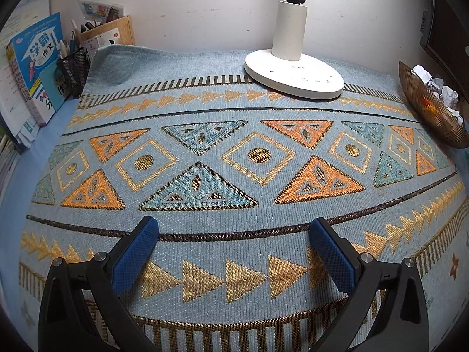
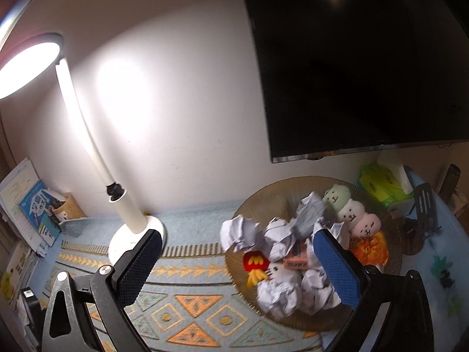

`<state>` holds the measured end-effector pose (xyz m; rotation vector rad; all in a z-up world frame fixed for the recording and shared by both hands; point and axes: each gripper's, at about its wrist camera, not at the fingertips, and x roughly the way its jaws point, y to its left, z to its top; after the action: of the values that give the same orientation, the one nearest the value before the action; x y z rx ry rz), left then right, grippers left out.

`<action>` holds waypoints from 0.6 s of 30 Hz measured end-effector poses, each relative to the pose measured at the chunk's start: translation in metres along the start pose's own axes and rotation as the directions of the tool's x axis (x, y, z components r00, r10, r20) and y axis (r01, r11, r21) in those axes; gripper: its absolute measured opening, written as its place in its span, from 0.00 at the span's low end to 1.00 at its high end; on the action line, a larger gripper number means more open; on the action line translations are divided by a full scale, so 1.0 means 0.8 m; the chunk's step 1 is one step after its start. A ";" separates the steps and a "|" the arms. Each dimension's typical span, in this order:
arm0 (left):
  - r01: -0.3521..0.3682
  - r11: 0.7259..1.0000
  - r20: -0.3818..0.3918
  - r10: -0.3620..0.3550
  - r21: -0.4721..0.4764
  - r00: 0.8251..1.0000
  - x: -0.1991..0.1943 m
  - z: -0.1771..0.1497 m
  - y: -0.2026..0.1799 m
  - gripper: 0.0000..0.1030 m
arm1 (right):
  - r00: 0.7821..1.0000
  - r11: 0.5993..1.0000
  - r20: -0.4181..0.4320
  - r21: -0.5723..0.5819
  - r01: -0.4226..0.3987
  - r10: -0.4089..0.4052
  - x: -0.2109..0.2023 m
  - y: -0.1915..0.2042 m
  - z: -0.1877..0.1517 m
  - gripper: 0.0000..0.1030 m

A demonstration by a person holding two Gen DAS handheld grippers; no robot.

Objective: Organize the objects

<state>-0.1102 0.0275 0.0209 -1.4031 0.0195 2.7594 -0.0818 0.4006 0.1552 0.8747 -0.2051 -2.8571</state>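
Both hand-held grippers are spread wide and hold nothing. The right hand-held gripper (image 2: 237,267) hovers over the woven basket (image 2: 392,252), the left hand-held gripper (image 1: 234,249) over the bare patterned mat (image 1: 263,211) left of the basket. Sorting probably goes best by lifting one crumpled paper ball (image 2: 240,231) at a time from the basket's near rim. Inside the basket lie paper balls, a fries toy (image 2: 256,265), a pink box (image 2: 296,259) and a three-bear plush (image 2: 350,211).

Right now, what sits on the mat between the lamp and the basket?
Nothing: in the left wrist view, only bare patterned mat lies between the lamp base and the basket.
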 end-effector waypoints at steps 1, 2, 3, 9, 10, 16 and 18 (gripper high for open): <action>0.000 1.000 0.000 0.000 0.000 1.000 0.000 0.000 0.000 1.00 | 1.000 1.000 0.003 0.002 -0.015 0.015 -0.009 0.011 -0.010 1.00; 0.000 1.000 0.000 0.000 0.000 1.000 0.000 0.000 0.000 1.00 | 1.000 1.000 0.009 0.008 -0.020 0.020 -0.018 0.022 -0.021 1.00; 0.000 1.000 0.000 0.000 0.000 1.000 0.000 0.000 0.000 1.00 | 1.000 1.000 0.019 0.012 -0.019 0.019 -0.026 0.034 -0.034 1.00; -0.001 1.000 0.000 0.001 0.000 1.000 0.001 0.000 -0.001 1.00 | 0.997 0.999 -0.074 -0.011 -0.033 0.032 -0.025 0.101 -0.122 1.00; -0.001 1.000 0.000 0.001 -0.001 1.000 0.001 0.000 -0.001 1.00 | 0.993 0.999 -0.111 -0.011 -0.034 0.033 -0.017 0.109 -0.139 1.00; -0.004 1.000 0.000 0.004 -0.002 1.000 0.003 0.001 -0.002 1.00 | 0.962 0.992 -0.246 -0.088 0.096 -0.115 0.032 0.131 -0.221 1.00; -0.007 1.000 -0.001 0.007 -0.010 1.000 0.003 0.002 -0.003 1.00 | 0.948 0.986 -0.278 -0.113 0.126 -0.153 0.043 0.133 -0.233 1.00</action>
<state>-0.1124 0.0298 0.0200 -1.4090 0.0103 2.7688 0.0060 0.2743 0.0020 1.3138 0.0264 -2.7906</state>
